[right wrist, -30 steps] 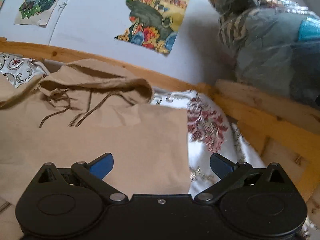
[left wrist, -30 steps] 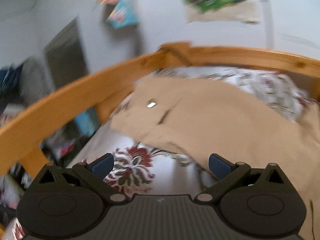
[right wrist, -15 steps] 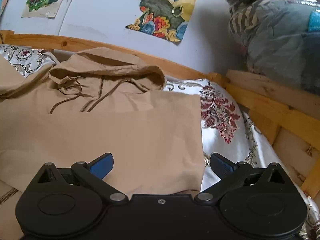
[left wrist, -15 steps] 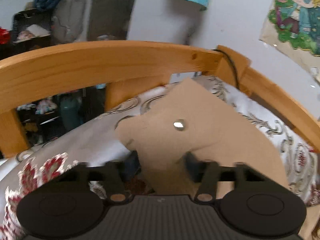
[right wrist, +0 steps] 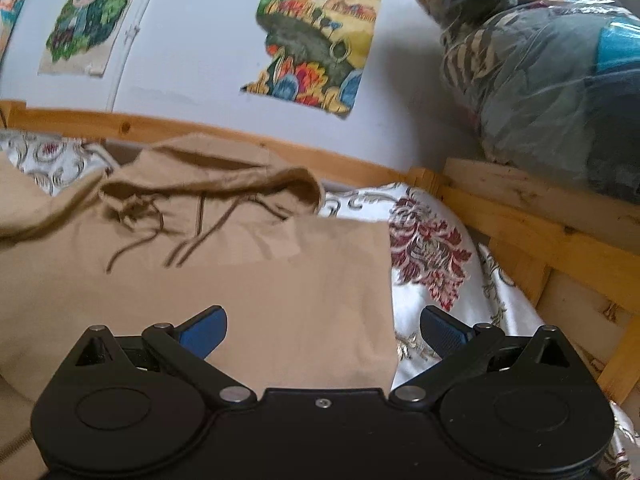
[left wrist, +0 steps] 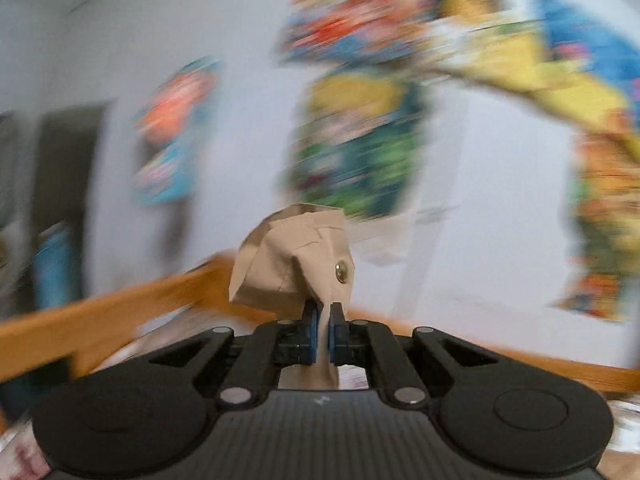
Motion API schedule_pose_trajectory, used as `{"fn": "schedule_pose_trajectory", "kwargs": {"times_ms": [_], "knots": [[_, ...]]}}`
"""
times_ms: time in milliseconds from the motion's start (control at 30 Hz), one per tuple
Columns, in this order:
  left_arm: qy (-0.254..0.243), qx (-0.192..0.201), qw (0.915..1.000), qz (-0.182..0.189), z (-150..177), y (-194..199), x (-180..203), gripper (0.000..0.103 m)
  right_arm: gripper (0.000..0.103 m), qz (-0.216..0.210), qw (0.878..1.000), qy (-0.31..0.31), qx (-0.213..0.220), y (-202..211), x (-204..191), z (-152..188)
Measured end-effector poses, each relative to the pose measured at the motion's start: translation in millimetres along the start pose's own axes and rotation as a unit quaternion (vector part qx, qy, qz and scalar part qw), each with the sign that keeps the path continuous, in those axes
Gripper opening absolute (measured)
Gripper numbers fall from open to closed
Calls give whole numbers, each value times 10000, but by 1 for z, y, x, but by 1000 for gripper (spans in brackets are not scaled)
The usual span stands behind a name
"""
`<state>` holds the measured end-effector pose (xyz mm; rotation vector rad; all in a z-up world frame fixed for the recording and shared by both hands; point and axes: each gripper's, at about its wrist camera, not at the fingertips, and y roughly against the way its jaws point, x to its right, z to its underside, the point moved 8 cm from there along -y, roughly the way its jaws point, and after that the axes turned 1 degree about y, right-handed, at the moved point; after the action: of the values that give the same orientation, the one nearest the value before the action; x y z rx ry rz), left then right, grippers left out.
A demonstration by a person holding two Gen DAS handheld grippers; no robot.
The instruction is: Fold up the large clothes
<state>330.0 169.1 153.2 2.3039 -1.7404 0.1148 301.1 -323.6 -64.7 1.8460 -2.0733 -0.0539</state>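
Note:
A large tan hooded jacket (right wrist: 248, 292) lies spread on a bed, hood and drawstrings at the far side, one part folded flat over its body. My right gripper (right wrist: 323, 330) is open and empty, low over the folded part's near right corner. My left gripper (left wrist: 323, 330) is shut on a tan cuff (left wrist: 296, 264) with a metal snap, held up in the air in front of the wall; the view is motion-blurred.
A floral white bedsheet (right wrist: 432, 248) covers the bed. A wooden bed rail (right wrist: 520, 216) runs behind and to the right, also shown in the left wrist view (left wrist: 100, 324). A plastic-wrapped bundle (right wrist: 552, 92) sits on the right ledge. Posters (right wrist: 320, 36) hang on the wall.
My left gripper closed on the jacket cuff and lifted it up off the bed, swinging fast. My right gripper stayed open and drifted slightly over the folded part.

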Motion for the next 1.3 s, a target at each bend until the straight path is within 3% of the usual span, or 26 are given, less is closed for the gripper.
{"fn": "schedule_pose_trajectory", "kwargs": {"times_ms": [133,233,333,400,433,467,500,533,633,700,867,967,1000,1067,1167,1300], "knots": [[-601,90,9903,1246,-2,36,93,5,102,-4,9998,-72,174,9,6,-13],[-813,-287,9746,2066,27,53,153,5,102,149,9992,-61,369,16,18,-24],[-971,-910,9510,2790,77,65,203,6,102,393,9979,-155,498,19,37,-32],[-1099,-1481,9263,3287,116,72,226,10,102,597,9966,-265,498,18,52,-33],[-1070,-1850,9108,3533,138,76,234,22,102,669,9962,-313,471,18,58,-33],[-1037,-2163,8958,3741,154,81,239,52,102,759,9954,-393,429,17,66,-33],[-989,-2467,8798,3940,172,88,241,68,102,812,9948,-464,405,17,72,-32],[-984,-2605,8729,4007,183,93,239,83,102,853,9940,-555,390,17,78,-31],[-1303,-2752,8595,4106,202,102,226,84,102,907,9923,-763,361,16,88,-29],[-1519,-2695,8645,3962,206,101,212,84,102,799,9925,-859,343,16,86,-27],[-1856,-2471,9152,2586,202,55,151,86,102,-110,9974,-701,-137,3,50,-13],[-1758,-2488,9390,1594,200,19,113,86,99,-1064,9860,-855,-959,-14,20,12],[-1640,-2568,9433,1320,201,7,99,86,90,-1263,9812,-870,-1171,-18,11,20],[-1364,-2734,9477,928,204,-10,75,87,79,-1355,9766,-844,-1441,-23,-1,34],[-1167,-2966,9466,482,211,-22,46,88,62,-1526,9698,-881,-1685,-29,-12,46],[-1288,-3125,9409,196,218,-19,28,91,59,-1444,9639,-989,-2007,-39,-12,63]]}}
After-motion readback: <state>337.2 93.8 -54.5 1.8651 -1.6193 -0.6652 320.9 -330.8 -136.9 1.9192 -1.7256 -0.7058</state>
